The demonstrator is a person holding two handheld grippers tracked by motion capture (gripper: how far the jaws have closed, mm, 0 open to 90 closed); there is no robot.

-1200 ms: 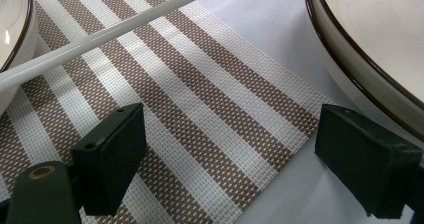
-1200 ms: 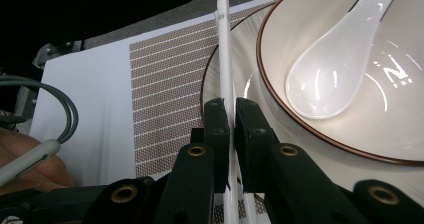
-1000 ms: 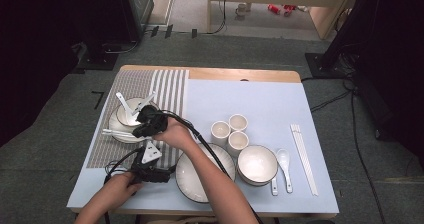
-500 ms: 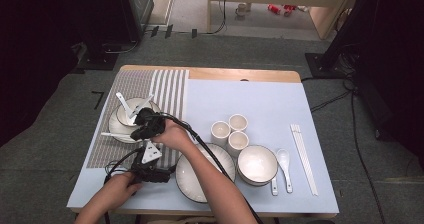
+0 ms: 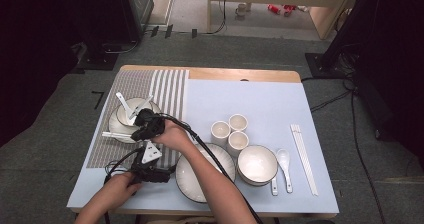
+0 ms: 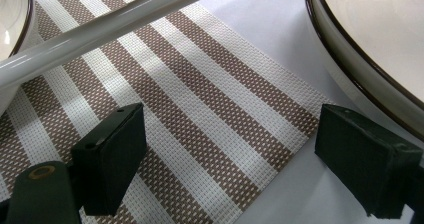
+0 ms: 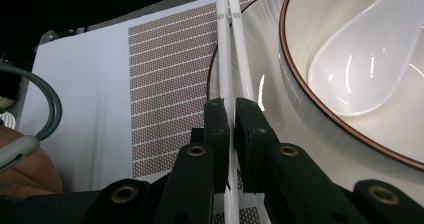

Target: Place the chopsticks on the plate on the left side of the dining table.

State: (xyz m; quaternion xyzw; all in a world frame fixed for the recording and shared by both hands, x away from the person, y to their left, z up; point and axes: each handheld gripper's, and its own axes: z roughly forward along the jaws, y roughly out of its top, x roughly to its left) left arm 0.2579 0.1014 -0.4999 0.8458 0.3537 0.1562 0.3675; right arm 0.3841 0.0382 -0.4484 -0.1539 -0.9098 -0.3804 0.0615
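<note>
Near the tabletop's left front edge the left hand-held gripper rests released over the striped placemat, while farther off the right hand-held gripper is clenched on white chopsticks lying across the plate beside the bowl holding a spoon.

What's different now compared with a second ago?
Very little. The right tool stays clamped on the white chopsticks lying on the plate beside the bowl, shifting only slightly. The left tool stays open over the striped mat; the dishes haven't moved.
</note>
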